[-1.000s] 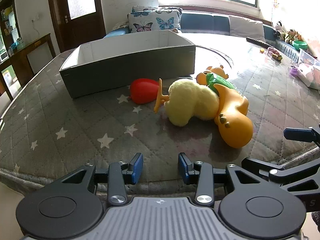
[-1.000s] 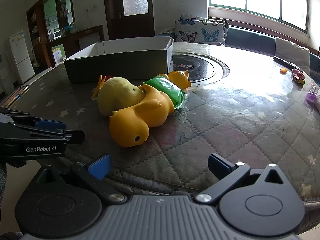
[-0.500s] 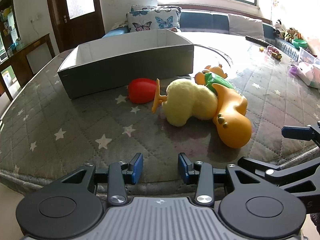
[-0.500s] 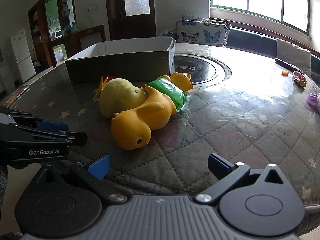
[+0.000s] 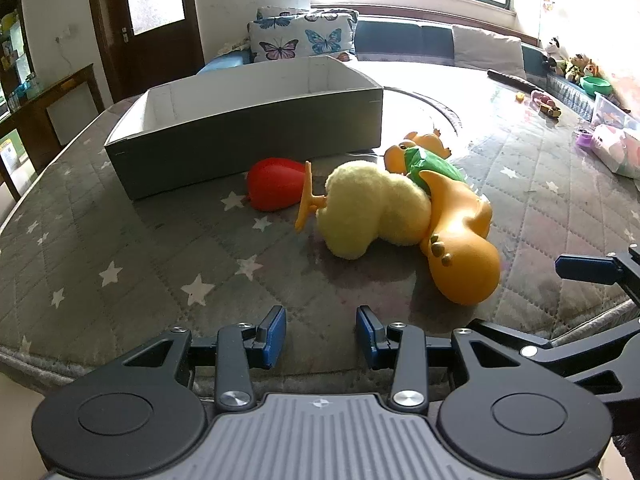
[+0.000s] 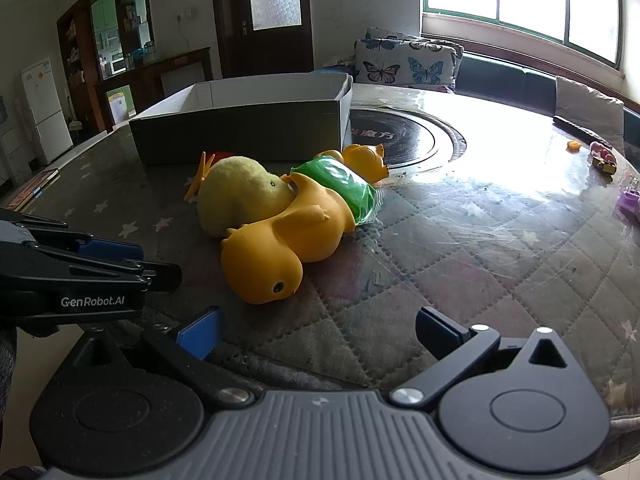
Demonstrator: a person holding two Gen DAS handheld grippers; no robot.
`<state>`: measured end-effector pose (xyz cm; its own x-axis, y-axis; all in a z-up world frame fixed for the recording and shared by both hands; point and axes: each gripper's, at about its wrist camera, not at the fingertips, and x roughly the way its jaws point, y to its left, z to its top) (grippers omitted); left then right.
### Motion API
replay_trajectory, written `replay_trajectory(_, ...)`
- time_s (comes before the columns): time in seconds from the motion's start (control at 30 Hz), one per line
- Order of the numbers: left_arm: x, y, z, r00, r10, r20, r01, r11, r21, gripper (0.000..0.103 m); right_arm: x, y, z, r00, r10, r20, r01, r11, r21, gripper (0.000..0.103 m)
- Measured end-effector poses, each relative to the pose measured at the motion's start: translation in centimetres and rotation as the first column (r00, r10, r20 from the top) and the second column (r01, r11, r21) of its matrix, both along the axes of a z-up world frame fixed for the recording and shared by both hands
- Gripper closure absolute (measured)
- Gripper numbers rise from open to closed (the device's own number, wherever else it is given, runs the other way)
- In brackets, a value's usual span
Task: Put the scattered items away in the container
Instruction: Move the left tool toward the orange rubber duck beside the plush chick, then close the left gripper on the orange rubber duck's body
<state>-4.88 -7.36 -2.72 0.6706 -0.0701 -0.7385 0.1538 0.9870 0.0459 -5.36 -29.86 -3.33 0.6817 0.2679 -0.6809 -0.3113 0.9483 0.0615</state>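
An open grey cardboard box stands at the back of the quilted table. In front of it lie a red toy, a yellow plush duck, a big orange rubber duck, a green packet and a small orange toy, all bunched together. My left gripper hangs open over the near table edge, short of the plush, with nothing between its blue pads. To its right, my right gripper stands wide open before the orange duck.
The star-patterned table cover ends just under both grippers. A dark round turntable sits mid-table behind the toys. Small toys and plastic tubs lie at the far right. Butterfly cushions and a sofa stand behind.
The right gripper has edged slightly closer to the toys. Both grippers stay open as before, and no toy has moved.
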Motion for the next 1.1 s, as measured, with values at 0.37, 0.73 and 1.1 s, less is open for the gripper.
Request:
replay_trajectory(0.37,0.5,-0.1,0.0,1.000,-0.003,-0.010,0.003,1.000,-0.008,0.062,0.3,0.1,0.1,1.000,-0.001,0.000,0.001,1.000,0.002,0.000)
replay_trajectory(0.73,1.3,-0.2,0.1,1.000,-0.011,-0.019,0.011,1.000,-0.015,0.062,0.7,0.1,0.4,1.000,0.006,0.006,-0.006,1.000,0.014,0.001)
replay_trajectory(1.1,2.3,0.2,0.2,0.999,-0.015,-0.034,0.014,0.999,-0.040,0.062,1.0,0.3,0.7,1.000,0.019,0.010,-0.019,0.999,0.043,0.004)
